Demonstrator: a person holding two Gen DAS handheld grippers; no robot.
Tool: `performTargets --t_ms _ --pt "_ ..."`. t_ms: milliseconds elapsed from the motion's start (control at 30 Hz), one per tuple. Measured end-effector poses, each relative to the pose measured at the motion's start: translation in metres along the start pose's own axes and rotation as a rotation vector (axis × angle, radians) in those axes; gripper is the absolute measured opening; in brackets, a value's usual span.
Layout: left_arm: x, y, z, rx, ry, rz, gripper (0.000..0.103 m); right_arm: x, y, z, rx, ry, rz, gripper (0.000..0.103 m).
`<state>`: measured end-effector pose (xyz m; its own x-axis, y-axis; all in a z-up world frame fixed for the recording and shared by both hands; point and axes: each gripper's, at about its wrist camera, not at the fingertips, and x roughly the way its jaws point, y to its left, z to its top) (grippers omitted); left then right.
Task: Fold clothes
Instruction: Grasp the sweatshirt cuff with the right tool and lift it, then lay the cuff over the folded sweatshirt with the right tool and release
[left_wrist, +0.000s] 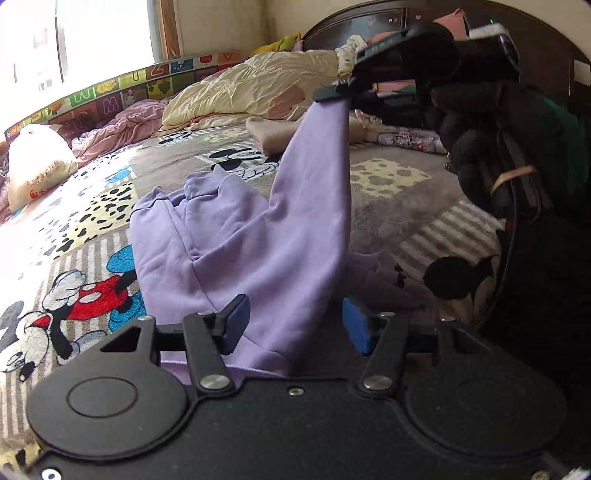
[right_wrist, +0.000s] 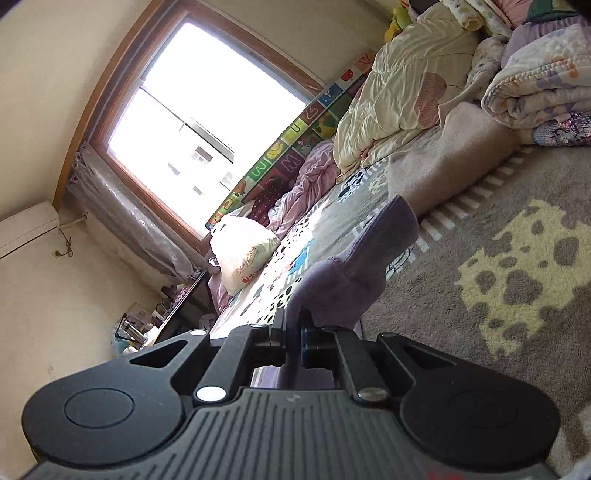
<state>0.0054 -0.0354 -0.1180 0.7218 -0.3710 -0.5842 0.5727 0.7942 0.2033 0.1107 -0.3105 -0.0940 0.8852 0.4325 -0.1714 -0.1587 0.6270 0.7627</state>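
A lilac sweatshirt (left_wrist: 236, 251) lies on the cartoon-print bed cover (left_wrist: 391, 206). My left gripper (left_wrist: 291, 325) is open, its blue pads (left_wrist: 236, 321) on either side of the sweatshirt's near edge, with cloth between them. My right gripper (left_wrist: 343, 88) is shut on the sweatshirt's sleeve (left_wrist: 317, 155) near its cuff and holds it lifted high above the bed. In the right wrist view the ribbed cuff (right_wrist: 384, 236) sticks out past my shut right gripper (right_wrist: 293, 332).
A cream quilt (left_wrist: 258, 88), a folded beige cloth (left_wrist: 273, 136) and a pink blanket (left_wrist: 122, 129) lie at the far side of the bed. A white bag (left_wrist: 37, 162) sits at the left. A dark headboard (left_wrist: 373, 26) stands behind. A window (right_wrist: 207, 110) is on the wall.
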Motion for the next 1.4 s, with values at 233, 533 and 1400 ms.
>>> performTargets --t_ms 233,533,1400 --pt "0.002 0.026 -0.013 -0.184 0.005 -0.045 0.014 0.042 0.043 0.008 -0.066 0.042 0.016 0.008" --pt "0.009 0.072 -0.029 -0.533 0.035 -0.174 0.014 0.138 0.078 -0.01 -0.152 0.211 0.004 0.008" --pt "0.045 0.182 0.005 -0.905 0.0 -0.191 0.031 0.015 0.068 -0.093 -0.467 0.364 0.004 0.039"
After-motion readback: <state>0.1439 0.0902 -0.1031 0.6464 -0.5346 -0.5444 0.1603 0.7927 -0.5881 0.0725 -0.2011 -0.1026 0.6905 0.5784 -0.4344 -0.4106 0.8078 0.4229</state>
